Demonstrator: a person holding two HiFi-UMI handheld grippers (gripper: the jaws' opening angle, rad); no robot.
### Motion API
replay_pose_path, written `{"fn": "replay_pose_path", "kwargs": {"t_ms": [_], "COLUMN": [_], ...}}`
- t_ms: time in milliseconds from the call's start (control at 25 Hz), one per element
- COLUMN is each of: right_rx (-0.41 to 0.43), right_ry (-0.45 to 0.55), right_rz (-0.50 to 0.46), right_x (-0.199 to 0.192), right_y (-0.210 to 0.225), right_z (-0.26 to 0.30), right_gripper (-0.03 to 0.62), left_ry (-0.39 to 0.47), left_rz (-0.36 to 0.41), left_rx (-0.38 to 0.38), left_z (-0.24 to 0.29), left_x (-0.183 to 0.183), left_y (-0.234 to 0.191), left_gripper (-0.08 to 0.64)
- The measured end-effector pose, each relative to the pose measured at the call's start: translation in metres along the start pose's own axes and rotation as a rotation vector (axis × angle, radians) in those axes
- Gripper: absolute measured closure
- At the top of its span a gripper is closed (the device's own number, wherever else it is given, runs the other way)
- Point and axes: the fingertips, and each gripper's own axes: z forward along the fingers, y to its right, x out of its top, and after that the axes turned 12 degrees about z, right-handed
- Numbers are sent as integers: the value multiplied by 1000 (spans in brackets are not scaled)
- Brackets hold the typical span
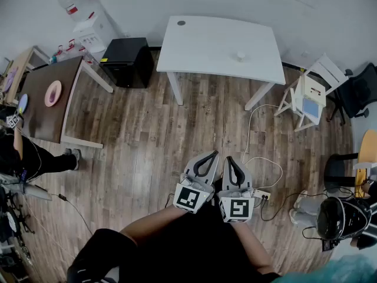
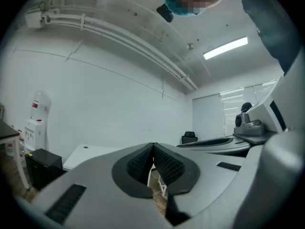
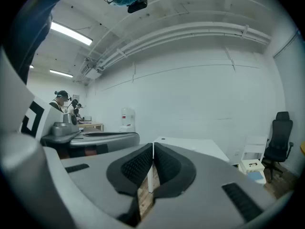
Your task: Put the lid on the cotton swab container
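Task not started.
Left gripper [image 1: 207, 158] and right gripper [image 1: 231, 163] closed, empty, well short of the table [image 1: 206, 40]; small container [image 1: 241, 56] toward its near edge, lid unclear.

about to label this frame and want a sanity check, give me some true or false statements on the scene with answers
1. The left claw and right claw are both shut and empty. True.
2. A small white item stands on the white table. True.
3. The left claw rests on the white table. False: it is held over the wood floor, apart from the table.
4. The brown table is bare. False: a pink plate lies on it.
5. In the head view the black cabinet stands right of the white table. False: it stands left of it.
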Motion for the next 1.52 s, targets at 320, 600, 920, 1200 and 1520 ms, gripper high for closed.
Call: {"fn": "replay_pose_path", "kwargs": {"t_ms": [320,600,920,1200,1520], "right_rx": [76,81,60,24,1], "right_ry": [-7,32,33,25,29], "right_rz": [-26,-23,-28,-2,36], "right_x": [-10,-12,-16,-23,-21], "right_y": [-41,-62,-57,-25,24], "right_z": [7,10,14,25,57], "right_gripper": [561,558,558,558,558], "left_ry": [5,55,27,-6,17], "left_rz": [-21,-20,-48,-5,-6], "left_rx": [33,64,59,77,21], "left_z": [-33,-56,-61,-45,13], "left_x": [-16,-6,-15,-20,-26], "left_y": [-19,-39,-46,-66,-58], "left_gripper": [546,546,546,546,546]}}
